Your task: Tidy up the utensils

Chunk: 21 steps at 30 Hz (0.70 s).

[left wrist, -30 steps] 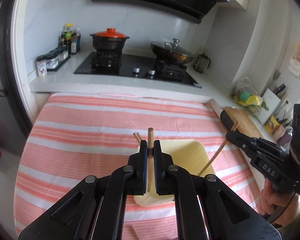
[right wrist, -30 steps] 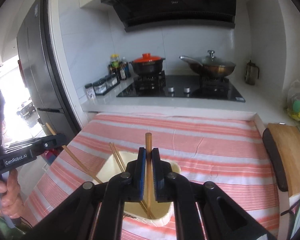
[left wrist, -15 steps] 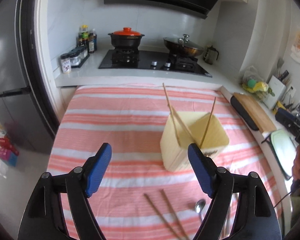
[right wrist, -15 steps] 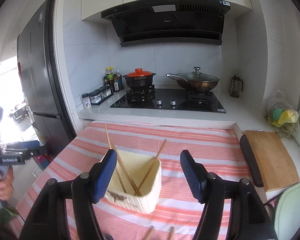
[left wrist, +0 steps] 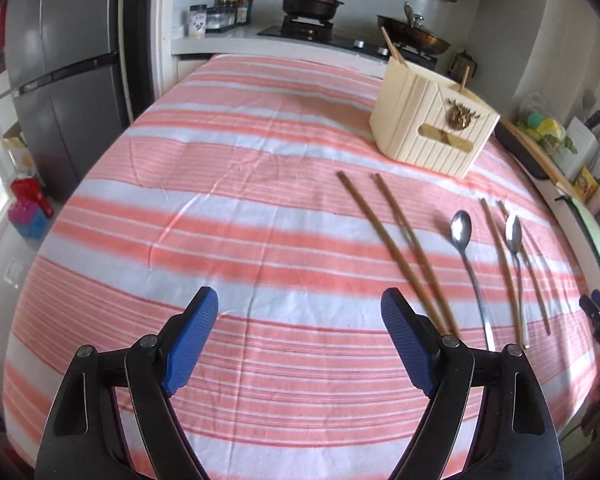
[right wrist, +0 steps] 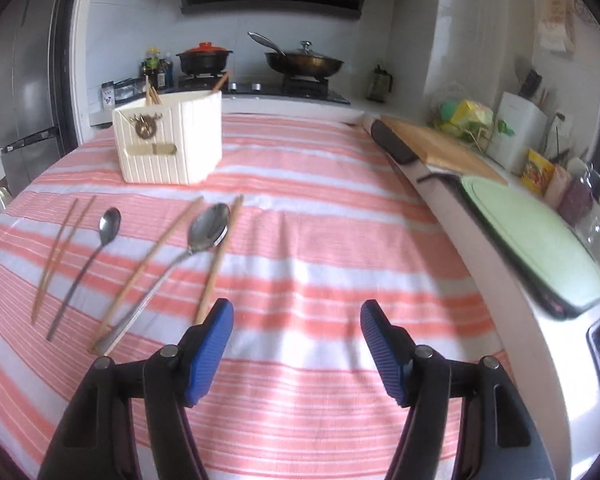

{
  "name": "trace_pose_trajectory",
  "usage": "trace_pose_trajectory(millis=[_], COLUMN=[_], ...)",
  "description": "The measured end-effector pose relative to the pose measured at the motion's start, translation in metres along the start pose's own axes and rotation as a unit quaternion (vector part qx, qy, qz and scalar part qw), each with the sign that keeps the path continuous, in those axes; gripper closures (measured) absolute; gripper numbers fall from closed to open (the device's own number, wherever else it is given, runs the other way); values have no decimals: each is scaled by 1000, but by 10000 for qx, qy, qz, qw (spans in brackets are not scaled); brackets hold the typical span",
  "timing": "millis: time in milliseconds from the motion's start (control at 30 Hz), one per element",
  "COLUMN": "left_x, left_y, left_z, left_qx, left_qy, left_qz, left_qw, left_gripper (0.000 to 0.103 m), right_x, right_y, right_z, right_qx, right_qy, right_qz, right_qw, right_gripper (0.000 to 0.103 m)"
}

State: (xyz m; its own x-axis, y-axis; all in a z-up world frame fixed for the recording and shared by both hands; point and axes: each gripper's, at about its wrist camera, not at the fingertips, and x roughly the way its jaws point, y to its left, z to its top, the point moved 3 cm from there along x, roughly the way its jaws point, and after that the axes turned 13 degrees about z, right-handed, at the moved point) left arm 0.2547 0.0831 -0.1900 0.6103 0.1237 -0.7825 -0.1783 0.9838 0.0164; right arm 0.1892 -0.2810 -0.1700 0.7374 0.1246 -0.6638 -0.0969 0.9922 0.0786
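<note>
Wooden chopsticks [right wrist: 152, 92] already stand in the cream holder [right wrist: 172, 144], perhaps four; two pairs [left wrist: 396, 248] and two spoons [left wrist: 466, 248] lie on the striped cloth [left wrist: 220, 208]. Left gripper [left wrist: 300, 344] and right gripper [right wrist: 296, 348] both gape empty, the left's jaws having just widened.

Left gripper [left wrist: 300, 312]: tilted downward, jaws spread wide, having just been opened; nothing is held between the blue pads [left wrist: 190, 346]. Right gripper [right wrist: 296, 320]: also angled downward, jaws parted and empty. The right gripper's black tip is seen at the right edge of the left view.
</note>
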Motion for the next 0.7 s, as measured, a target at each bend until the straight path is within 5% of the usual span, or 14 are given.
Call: trace_pose_trajectory(millis=[400, 700], left_x=[39, 43], left_y=[-16, -25], left_z=[-9, -10], left_qx=[229, 459], left_qy=[48, 101], left_qz=[261, 304], left_qw=[9994, 9984], left_gripper=[18, 8], right_x=[36, 42], right_y=[-27, -28], right_z=[-26, -29], right_qx=[639, 743], right_qy=[420, 585], right_qz=[-64, -85], right_qw=[9971, 9955], right_gripper=[36, 36])
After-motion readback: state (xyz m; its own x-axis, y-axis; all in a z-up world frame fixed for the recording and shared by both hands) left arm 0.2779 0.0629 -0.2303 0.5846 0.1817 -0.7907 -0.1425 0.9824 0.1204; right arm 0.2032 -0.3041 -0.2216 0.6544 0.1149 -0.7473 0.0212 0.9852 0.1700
